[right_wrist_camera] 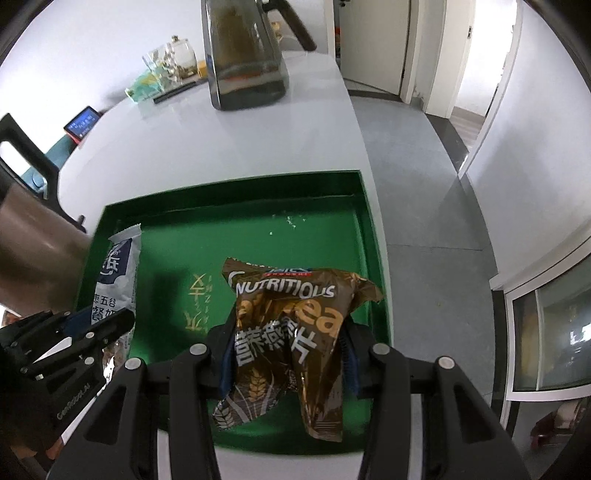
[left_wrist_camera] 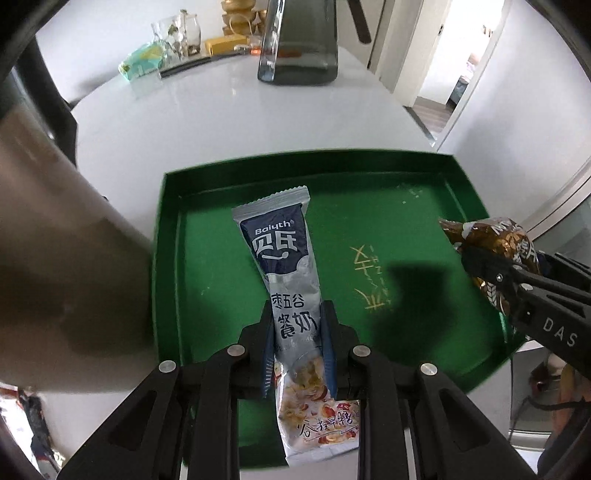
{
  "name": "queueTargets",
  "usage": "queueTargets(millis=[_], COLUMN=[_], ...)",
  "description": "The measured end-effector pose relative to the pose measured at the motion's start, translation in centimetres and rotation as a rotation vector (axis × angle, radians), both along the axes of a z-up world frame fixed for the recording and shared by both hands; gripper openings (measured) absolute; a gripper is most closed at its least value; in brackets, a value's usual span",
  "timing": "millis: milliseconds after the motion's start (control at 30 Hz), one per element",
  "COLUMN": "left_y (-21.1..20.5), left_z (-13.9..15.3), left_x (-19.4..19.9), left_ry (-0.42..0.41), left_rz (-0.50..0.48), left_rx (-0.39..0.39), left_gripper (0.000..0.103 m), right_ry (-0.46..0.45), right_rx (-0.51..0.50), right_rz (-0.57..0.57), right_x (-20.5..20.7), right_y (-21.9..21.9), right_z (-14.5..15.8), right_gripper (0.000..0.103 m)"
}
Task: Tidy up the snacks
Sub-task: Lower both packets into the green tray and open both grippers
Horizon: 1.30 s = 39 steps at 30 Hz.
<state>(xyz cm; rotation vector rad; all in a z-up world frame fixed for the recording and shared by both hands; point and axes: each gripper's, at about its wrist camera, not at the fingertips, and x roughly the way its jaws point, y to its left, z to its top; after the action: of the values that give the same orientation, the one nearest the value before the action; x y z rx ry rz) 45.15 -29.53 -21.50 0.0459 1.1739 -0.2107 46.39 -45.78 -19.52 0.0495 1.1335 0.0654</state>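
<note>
A green tray [left_wrist_camera: 173, 236] lies on the white table; it also shows in the right wrist view [right_wrist_camera: 365, 236]. My left gripper [left_wrist_camera: 298, 325] is shut on a long silver and navy milk-cereal packet [left_wrist_camera: 284, 254] and holds it over the tray's left half. That packet shows in the right wrist view [right_wrist_camera: 118, 273] too. My right gripper [right_wrist_camera: 290, 343] is shut on a brown crinkled cereal packet [right_wrist_camera: 295, 317] marked NUTRITIOUS, over the tray's right half. The brown packet [left_wrist_camera: 495, 240] and right gripper show at the right edge of the left wrist view.
A tall dark glass jug [left_wrist_camera: 299, 40] stands at the back of the table [left_wrist_camera: 221, 122]. Glass jars [left_wrist_camera: 177, 33], a green packet [left_wrist_camera: 140, 62] and a yellow box [left_wrist_camera: 225, 44] sit at the back left. A brown blurred object [left_wrist_camera: 55, 240] fills the left. The table edge and floor [right_wrist_camera: 424, 184] lie right.
</note>
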Motion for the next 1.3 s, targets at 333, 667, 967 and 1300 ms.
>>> queueTargets(millis=[333, 667, 967, 1300], left_y=[0.3, 0.6, 0.3, 0.9], left_z=[-1.3, -1.6, -1.4, -0.8], left_x=[1.2, 1.7, 1.8, 1.3], left_ry=[0.015, 0.026, 0.019, -0.001], left_rz=[0.007, 0.022, 0.017, 0.058], left_rx=[0.019, 0.008, 0.043, 0.013], left_gripper=[0.019, 0.02, 0.059, 0.1], right_ry=[0.051, 0.045, 0.02, -0.023], right_rx=[-0.015, -0.043, -0.063, -0.04], right_rz=[0.009, 0.001, -0.022, -0.033], right_x=[1.4, 2.2, 2.4, 1.8], right_y=[0.5, 0.8, 0.9, 0.3], right_z=[-2.8, -3.1, -2.2, -0.6], right_gripper=[0.058, 0.065, 0.103, 0.103])
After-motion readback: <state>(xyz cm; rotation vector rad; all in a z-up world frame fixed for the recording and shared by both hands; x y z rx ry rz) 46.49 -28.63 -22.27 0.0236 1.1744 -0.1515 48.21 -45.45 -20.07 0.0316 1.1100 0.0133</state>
